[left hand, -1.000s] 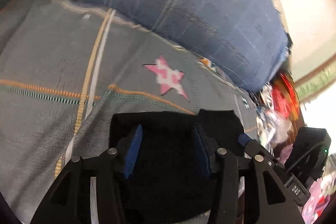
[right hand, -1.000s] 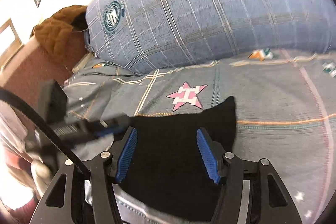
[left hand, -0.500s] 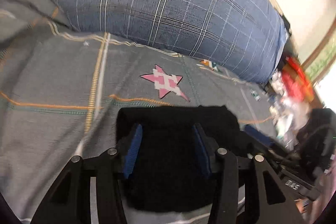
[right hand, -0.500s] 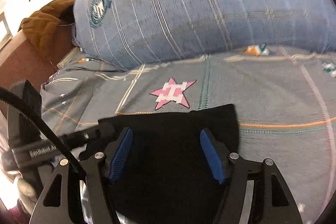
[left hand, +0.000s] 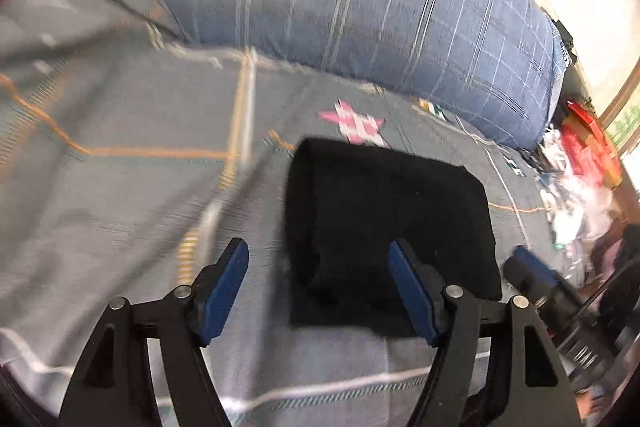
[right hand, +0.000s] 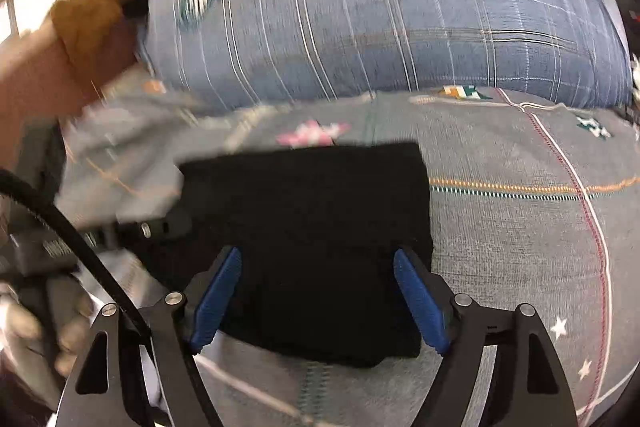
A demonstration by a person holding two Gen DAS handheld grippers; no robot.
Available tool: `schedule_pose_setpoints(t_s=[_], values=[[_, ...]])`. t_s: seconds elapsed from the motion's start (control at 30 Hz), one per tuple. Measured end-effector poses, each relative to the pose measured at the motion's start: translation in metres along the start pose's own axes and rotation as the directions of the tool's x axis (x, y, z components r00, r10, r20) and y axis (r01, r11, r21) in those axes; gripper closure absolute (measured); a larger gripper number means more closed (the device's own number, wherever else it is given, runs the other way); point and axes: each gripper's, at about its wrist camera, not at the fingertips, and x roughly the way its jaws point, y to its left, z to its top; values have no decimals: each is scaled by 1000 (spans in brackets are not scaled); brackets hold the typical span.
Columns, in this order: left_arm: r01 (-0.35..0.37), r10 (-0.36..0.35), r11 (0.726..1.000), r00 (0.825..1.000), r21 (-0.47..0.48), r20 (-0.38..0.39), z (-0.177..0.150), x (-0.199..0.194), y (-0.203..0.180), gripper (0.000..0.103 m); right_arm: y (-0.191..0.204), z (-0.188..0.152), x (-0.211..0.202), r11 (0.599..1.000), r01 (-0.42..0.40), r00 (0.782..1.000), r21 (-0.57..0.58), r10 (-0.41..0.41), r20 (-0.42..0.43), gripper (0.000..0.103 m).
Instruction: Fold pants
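Note:
The black pants [left hand: 384,227] lie folded into a compact rectangle on the grey bedspread [left hand: 120,211]. My left gripper [left hand: 320,287] hovers at the near left corner of the bundle, its jaws opening, the blue pads clear of the cloth. From the right wrist view the same pants [right hand: 312,227] fill the centre. My right gripper [right hand: 320,295] stands over their near edge, jaws opening, pads apart and not pressing the fabric. The left gripper's body [right hand: 80,239] shows at the left edge of that view.
A large blue checked pillow [left hand: 380,7] lies across the far side of the bed. A pink star patch [left hand: 356,121] sits just beyond the pants. Red and white clutter [left hand: 580,155] is piled at the right, and a brown cloth [right hand: 92,19] at the far left.
Both grippers have widened and drawn back toward me, letting go of the black pants, which now lie flat as a folded rectangle. The left gripper has also shifted to the left.

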Motion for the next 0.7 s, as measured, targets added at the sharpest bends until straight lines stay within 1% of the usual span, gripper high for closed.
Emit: schedule_pose_setpoints(t_s=[0.03,0.07,0.13,0.17,0.2,0.23,0.27,0.3,0.33,0.4,0.43,0.47,0.53,0.57,0.63,0.7], values=[[-21,21,1000,1000,10,21,-1,-8,-1,31,0,-1,-7,1000,5,1000,13,-5,16,19],[-75,73,997,995,27,69,-6,-24,-5,31,-2,-3,-15,999,9,999,31,-10,33,19],[-161,155,986,980,41,129,-12,-42,-10,31,-2,-11,-28,998,28,998,60,-31,50,19],[-240,227,969,958,53,175,-18,-54,-17,29,-1,-17,-33,996,47,997,71,-51,54,19],[-293,275,954,939,59,205,-21,-59,-24,21,0,-23,-37,994,72,996,77,-77,56,19],[-337,315,939,920,61,232,-25,-64,-28,14,2,-31,-40,990,114,992,81,-119,52,19],[-383,355,922,896,61,265,-29,-71,-34,12,3,-38,-42,987,137,989,80,-141,46,19],[-415,379,908,874,62,303,-34,-79,-40,9,5,-44,-44,987,144,988,75,-147,39,19],[-430,385,900,861,70,334,-38,-84,-46,8,7,-52,-45,987,149,988,67,-152,32,19],[-452,397,888,844,81,362,-44,-91,-55,8,8,-61,-46,984,169,985,55,-170,16,19],[-454,396,887,842,84,365,-45,-93,-55,8,9,-65,-46,983,172,985,59,-173,5,19],[-447,389,890,846,88,364,-47,-96,-57,8,9,-68,-45,983,170,985,67,-170,-6,19],[-434,379,896,858,94,347,-48,-95,-61,8,10,-69,-46,983,170,985,64,-169,-17,19],[-428,377,899,867,99,326,-49,-93,-61,8,12,-69,-47,983,175,985,56,-175,-12,19],[-424,378,900,877,104,298,-52,-90,-62,8,14,-69,-51,982,183,983,48,-183,3,19],[-411,375,906,891,103,257,-55,-85,-59,8,17,-69,-53,982,186,982,40,-187,14,19]])
